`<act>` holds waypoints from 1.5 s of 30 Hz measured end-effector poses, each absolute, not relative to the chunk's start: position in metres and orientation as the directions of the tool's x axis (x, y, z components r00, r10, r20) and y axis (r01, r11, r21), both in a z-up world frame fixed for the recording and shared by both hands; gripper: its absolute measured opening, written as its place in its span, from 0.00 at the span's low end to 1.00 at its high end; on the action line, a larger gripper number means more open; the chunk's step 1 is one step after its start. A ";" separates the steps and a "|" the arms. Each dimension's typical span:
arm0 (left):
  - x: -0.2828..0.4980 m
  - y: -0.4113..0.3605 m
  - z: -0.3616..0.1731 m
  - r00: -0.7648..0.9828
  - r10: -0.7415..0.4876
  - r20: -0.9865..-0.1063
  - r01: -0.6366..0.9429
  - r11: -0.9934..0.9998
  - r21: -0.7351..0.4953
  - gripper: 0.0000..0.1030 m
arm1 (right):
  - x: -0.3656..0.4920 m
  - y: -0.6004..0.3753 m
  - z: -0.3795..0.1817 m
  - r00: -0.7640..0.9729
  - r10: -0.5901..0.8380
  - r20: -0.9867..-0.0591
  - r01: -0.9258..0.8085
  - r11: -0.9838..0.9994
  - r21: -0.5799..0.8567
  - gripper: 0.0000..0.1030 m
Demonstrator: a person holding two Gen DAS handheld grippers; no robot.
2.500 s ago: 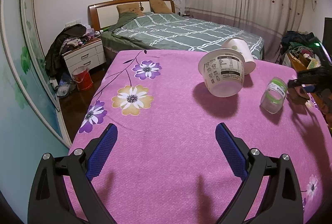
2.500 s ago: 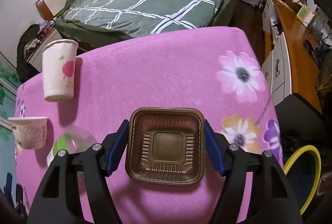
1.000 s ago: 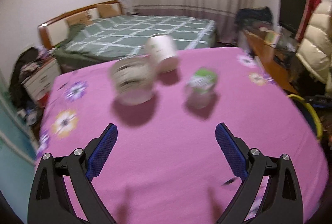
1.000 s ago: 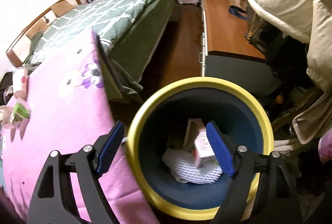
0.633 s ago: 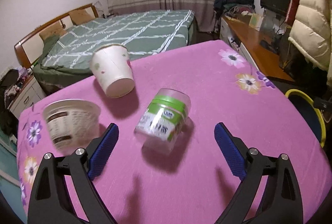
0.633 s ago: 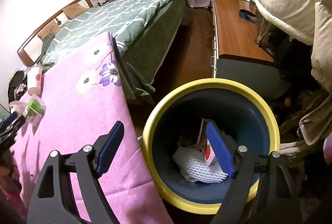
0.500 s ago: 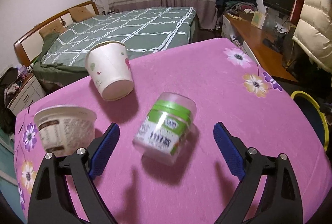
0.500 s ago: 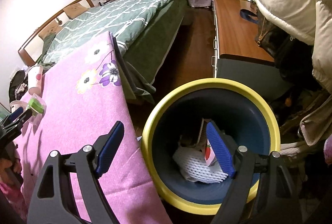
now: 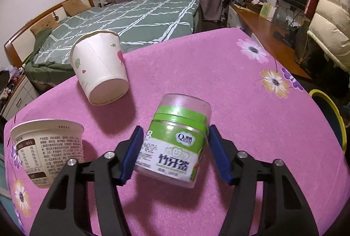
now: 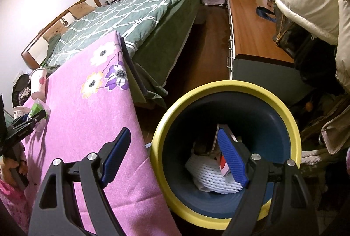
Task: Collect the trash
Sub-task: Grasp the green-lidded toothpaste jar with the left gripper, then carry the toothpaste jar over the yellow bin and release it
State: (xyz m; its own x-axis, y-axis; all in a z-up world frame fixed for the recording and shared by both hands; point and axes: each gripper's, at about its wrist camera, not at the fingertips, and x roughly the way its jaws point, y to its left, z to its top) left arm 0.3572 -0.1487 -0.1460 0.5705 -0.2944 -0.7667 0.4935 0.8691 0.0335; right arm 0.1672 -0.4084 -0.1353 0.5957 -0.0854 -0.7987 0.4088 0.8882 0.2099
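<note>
My left gripper (image 9: 174, 154) has its blue fingers (image 9: 132, 154) closed against both sides of what sits between them. My right gripper (image 10: 175, 156) holds its fingers spread, nothing between.

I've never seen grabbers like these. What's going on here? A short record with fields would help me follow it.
Setting: bedroom, table under a pink flowered cloth
Left gripper: jaws around the green-labelled jar, which lies tilted on the cloth
Right gripper: open, empty, above the yellow-rimmed bin
Bin contents: white foam netting and other scraps
Trash on the cloth: paper cup on its side, white tub
</note>
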 end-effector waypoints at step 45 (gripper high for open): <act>0.177 -0.479 -0.136 0.279 -0.526 -0.803 0.888 0.460 0.008 0.50 | 0.029 -0.503 -0.140 0.540 -0.286 -0.791 0.600 0.790 0.125 0.75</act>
